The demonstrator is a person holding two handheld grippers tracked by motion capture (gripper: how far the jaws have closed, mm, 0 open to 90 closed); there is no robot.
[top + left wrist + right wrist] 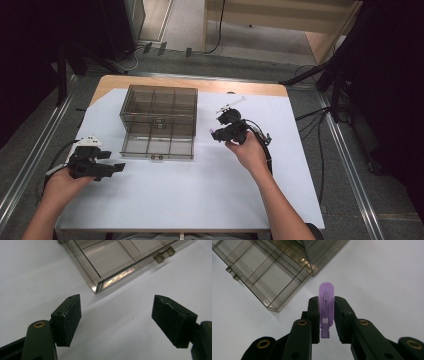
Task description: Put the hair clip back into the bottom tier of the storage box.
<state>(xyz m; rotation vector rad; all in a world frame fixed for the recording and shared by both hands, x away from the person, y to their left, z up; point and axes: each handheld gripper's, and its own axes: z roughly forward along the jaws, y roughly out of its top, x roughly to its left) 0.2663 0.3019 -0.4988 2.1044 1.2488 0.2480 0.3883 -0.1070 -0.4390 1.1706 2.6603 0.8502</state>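
Observation:
A smoky clear plastic organizer box [157, 122] with divided compartments lies open on the white table sheet; its corner shows in the left gripper view [100, 286] and its grid in the right gripper view [269, 272]. My right gripper [216, 134] hovers just right of the box, shut on a small purple translucent clip [326, 308] that stands upright between the pads [314, 315]. The purple clip [213, 131] peeks out at the jaw tips. My left gripper [117, 167] rests near the table's left edge, below the box's near-left corner, jaws wide open and empty [116, 320].
A white pen-like object [230, 105] lies behind the right gripper, beside a dark round item [230, 116]. The white sheet [200, 190] covers a wooden table. Cables and dark stands surround the table on the floor.

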